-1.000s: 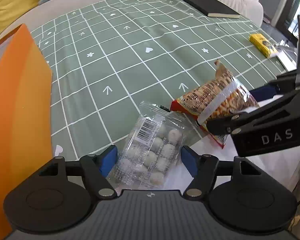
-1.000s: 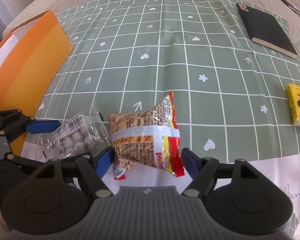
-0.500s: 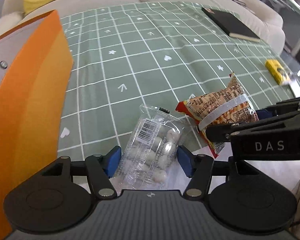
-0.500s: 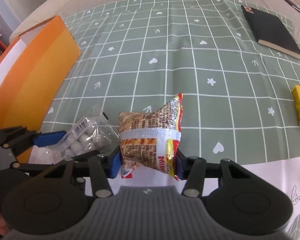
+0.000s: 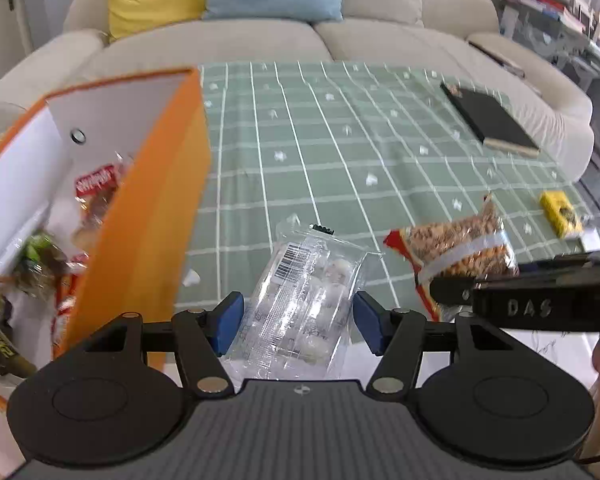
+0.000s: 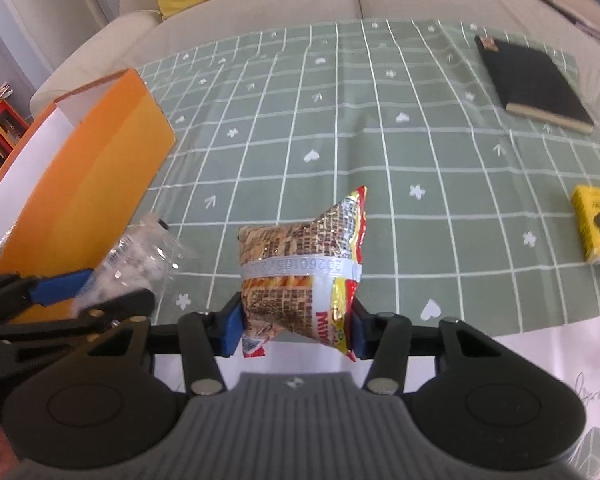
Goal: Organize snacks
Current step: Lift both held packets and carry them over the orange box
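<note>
My left gripper (image 5: 298,322) is shut on a clear bag of white round candies (image 5: 306,304) and holds it above the table, just right of the orange box (image 5: 156,216). The box is open on top and holds several snack packs (image 5: 40,256). My right gripper (image 6: 294,330) is shut on a red and yellow bag of crunchy snacks (image 6: 300,264), lifted off the green checked tablecloth (image 6: 380,140). The two grippers are side by side; the candy bag also shows in the right wrist view (image 6: 140,256).
A black notebook (image 6: 532,84) lies at the far right of the table. A small yellow pack (image 6: 598,228) lies near the right edge. A beige sofa (image 5: 300,44) with a yellow and a blue cushion stands behind the table.
Both grippers closed on their bags and lifted them off the table. The left one moved up beside the orange box, whose inside now shows.
</note>
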`<state>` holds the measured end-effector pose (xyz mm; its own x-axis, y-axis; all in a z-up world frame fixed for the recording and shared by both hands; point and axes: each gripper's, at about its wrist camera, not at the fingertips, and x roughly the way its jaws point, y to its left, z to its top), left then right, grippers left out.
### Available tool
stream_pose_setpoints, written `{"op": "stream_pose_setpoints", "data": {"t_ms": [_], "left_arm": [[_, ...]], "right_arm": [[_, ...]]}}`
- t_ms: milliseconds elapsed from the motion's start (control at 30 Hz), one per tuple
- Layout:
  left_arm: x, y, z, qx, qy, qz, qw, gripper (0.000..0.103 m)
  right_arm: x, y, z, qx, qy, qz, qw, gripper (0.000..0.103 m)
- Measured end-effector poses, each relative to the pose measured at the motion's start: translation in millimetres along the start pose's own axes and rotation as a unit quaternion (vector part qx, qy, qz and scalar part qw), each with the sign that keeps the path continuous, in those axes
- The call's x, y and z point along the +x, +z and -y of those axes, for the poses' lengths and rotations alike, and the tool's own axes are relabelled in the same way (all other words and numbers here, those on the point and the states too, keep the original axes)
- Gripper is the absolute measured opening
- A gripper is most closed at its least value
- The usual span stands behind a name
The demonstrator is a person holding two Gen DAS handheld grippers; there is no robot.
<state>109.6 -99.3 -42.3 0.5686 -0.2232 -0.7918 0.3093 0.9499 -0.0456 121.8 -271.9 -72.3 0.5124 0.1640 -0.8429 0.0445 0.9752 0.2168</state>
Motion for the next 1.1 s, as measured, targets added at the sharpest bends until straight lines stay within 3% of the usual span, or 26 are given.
{"op": "stream_pose_setpoints", "data": {"t_ms": [467, 667, 800, 833, 867, 900, 933, 1100], "left_arm": [[-51, 21, -47, -0.073, -0.003, 0.059, 0.9956, 0.067], [-76, 30, -86, -0.101, 0.014, 0.092, 0.9905, 0.065], [-90, 37, -114, -0.106, 0.046, 0.111, 0.9871, 0.063], [-91, 38, -120, -0.107, 0.052, 0.113, 0.9865, 0.060], [-93, 40, -127, -0.107, 0.057, 0.114, 0.9861, 0.039], [-95, 41, -134, -0.107, 0.059, 0.115, 0.9858, 0.031], [-95, 43, -141, -0.107, 0.061, 0.113, 0.9859, 0.027], [-88, 45, -173, -0.109, 0.085, 0.095, 0.9858, 0.028]], "right_arm": [[-33, 17, -59, -0.051, 0.051, 0.059, 0.996, 0.048], [-36, 40, -95, -0.055, 0.101, 0.069, 0.991, 0.047], [-39, 56, -128, -0.085, 0.112, 0.084, 0.987, 0.047], [-39, 60, -135, -0.093, 0.113, 0.086, 0.985, 0.047], [-39, 63, -145, -0.104, 0.115, 0.087, 0.984, 0.047], [-37, 65, -153, -0.113, 0.117, 0.087, 0.983, 0.047], [-35, 68, -162, -0.123, 0.122, 0.085, 0.981, 0.047], [-15, 78, -201, -0.168, 0.136, 0.064, 0.974, 0.047]]}}
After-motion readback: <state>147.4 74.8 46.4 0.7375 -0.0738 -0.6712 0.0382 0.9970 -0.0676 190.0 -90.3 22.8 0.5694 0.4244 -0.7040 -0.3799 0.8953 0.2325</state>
